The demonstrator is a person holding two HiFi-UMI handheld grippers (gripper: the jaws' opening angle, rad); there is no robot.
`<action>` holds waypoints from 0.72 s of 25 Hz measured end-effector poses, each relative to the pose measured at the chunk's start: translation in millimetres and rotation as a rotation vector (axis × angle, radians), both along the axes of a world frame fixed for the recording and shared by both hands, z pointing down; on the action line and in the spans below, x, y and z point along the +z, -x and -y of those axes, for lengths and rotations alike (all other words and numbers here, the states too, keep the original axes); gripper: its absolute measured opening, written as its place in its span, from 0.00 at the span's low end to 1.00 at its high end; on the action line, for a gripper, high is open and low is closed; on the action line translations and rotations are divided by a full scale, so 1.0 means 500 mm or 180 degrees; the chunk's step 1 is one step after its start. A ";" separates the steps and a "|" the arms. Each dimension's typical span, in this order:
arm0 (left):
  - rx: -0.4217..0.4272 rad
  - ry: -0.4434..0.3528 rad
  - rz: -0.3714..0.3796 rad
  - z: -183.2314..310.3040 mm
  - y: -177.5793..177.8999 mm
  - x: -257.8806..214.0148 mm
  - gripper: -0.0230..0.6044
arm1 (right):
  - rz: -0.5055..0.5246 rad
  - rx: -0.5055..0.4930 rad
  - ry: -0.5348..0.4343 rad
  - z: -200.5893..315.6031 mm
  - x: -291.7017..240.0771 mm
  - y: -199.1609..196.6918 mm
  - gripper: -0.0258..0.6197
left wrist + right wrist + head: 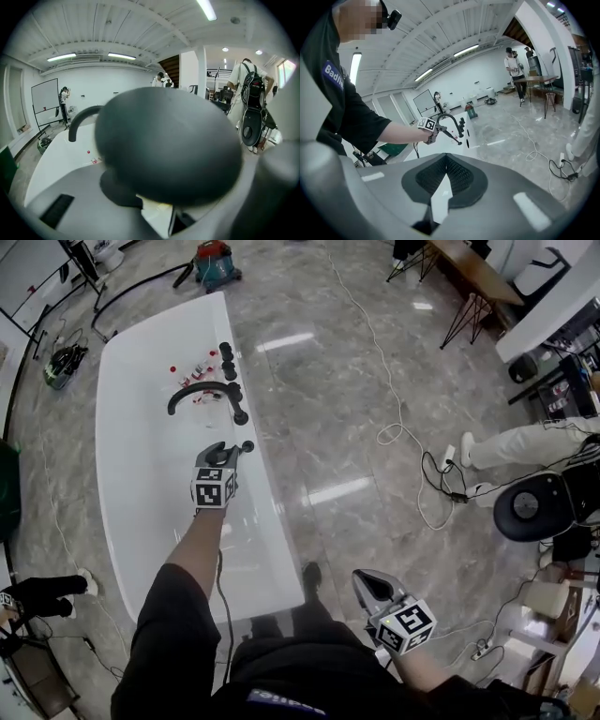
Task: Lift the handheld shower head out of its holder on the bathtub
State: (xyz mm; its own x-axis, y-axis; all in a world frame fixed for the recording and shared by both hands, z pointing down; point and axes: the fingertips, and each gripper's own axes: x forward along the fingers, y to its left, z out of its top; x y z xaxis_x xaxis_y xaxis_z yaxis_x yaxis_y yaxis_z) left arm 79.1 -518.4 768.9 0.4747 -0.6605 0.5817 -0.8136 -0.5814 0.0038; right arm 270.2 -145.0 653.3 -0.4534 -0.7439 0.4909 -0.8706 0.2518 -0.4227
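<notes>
Left tongs (225, 452) are clamped on the black shower head (241, 446). In the left gripper view its round dark head fills most of the frame between the jaws. The shower head is held over the right long edge of the white bathtub (141, 484), about halfway along that edge. In the right gripper view it looks clear of the rim, round end angled down. The black arched faucet (201, 390) stands further along the same edge, with black knobs (228, 358) beyond it toward the far end. Small red-capped bottles (192, 367) sit on the deck near the faucet. Right tongs (367, 583) are together with nothing between them, held off the bathtub's near right corner, over the marble floor (337, 409).
</notes>
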 end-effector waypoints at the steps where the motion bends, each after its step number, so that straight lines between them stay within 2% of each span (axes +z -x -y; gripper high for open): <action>1: 0.0003 -0.0019 -0.0027 -0.015 0.010 -0.016 0.24 | 0.0006 -0.0015 -0.0027 -0.006 -0.008 0.013 0.04; 5: -0.0006 -0.0082 -0.0152 -0.083 0.048 -0.088 0.24 | -0.0022 -0.0085 -0.0145 -0.029 -0.050 0.063 0.04; 11: 0.0131 -0.0147 -0.0243 -0.202 0.105 -0.155 0.24 | -0.0064 -0.0199 -0.0282 -0.050 -0.101 0.145 0.04; 18: -0.0002 -0.0159 -0.0471 -0.302 0.222 -0.204 0.24 | -0.0142 -0.0357 -0.0396 -0.068 -0.154 0.246 0.04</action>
State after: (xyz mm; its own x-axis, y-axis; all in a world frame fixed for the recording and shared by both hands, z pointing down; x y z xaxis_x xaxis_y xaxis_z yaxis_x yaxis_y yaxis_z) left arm -31.9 -367.5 666.8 0.5523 -0.6872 0.4719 -0.8067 -0.5833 0.0947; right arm 147.4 -111.1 576.1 -0.5169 -0.7462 0.4196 -0.8513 0.3964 -0.3438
